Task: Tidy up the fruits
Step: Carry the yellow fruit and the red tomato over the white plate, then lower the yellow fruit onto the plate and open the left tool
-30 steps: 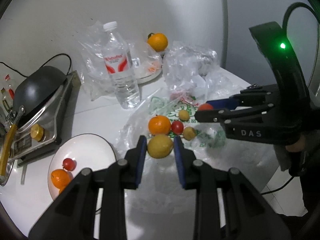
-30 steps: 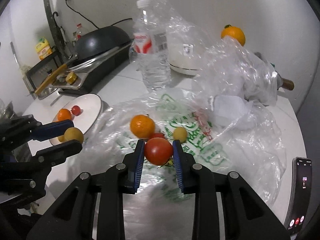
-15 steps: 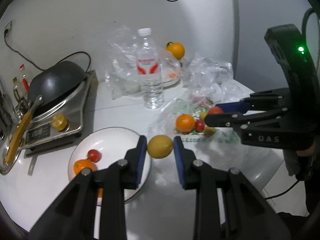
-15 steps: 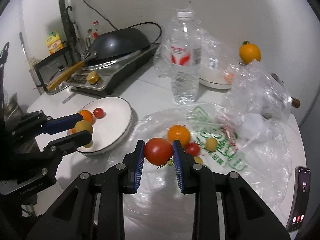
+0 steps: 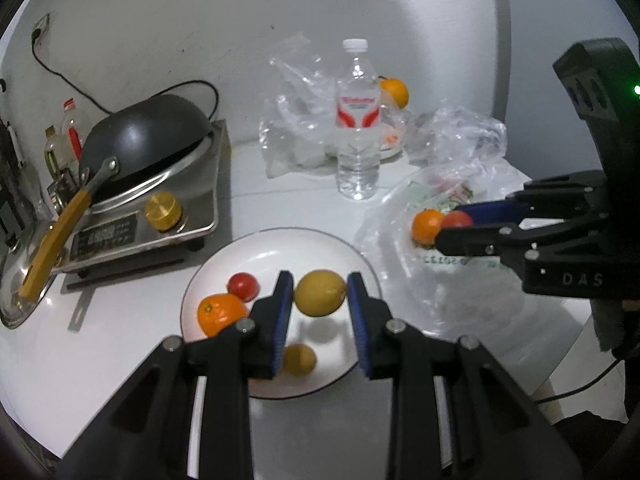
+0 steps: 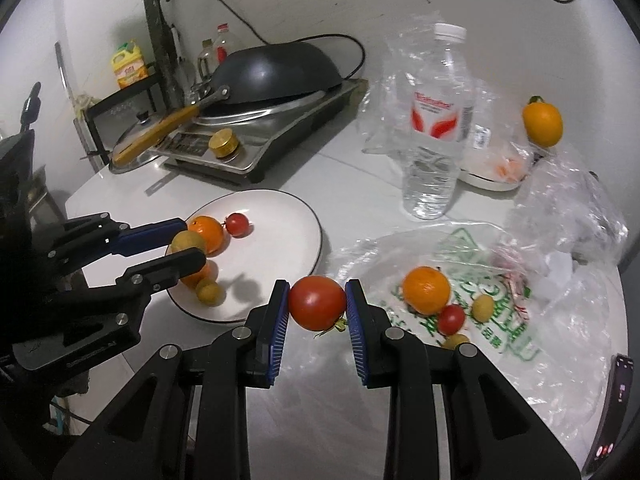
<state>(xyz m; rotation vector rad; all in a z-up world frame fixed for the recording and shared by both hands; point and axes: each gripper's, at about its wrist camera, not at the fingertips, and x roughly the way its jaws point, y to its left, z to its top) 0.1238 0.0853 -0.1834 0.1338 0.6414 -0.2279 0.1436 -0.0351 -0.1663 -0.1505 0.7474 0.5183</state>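
While fruit is being moved from a plastic bag (image 6: 472,280) to a white plate (image 5: 256,252), the left gripper (image 5: 320,300) grips a lemon (image 5: 320,293) above the plate, which already has an orange (image 5: 220,312), a cherry tomato (image 5: 243,285) and what looks like a small yellow fruit (image 5: 299,358). Right gripper (image 6: 317,304) clamps a tomato (image 6: 317,302) just short of the rim. Next, probably: lower the lemon into a bare spot and release.
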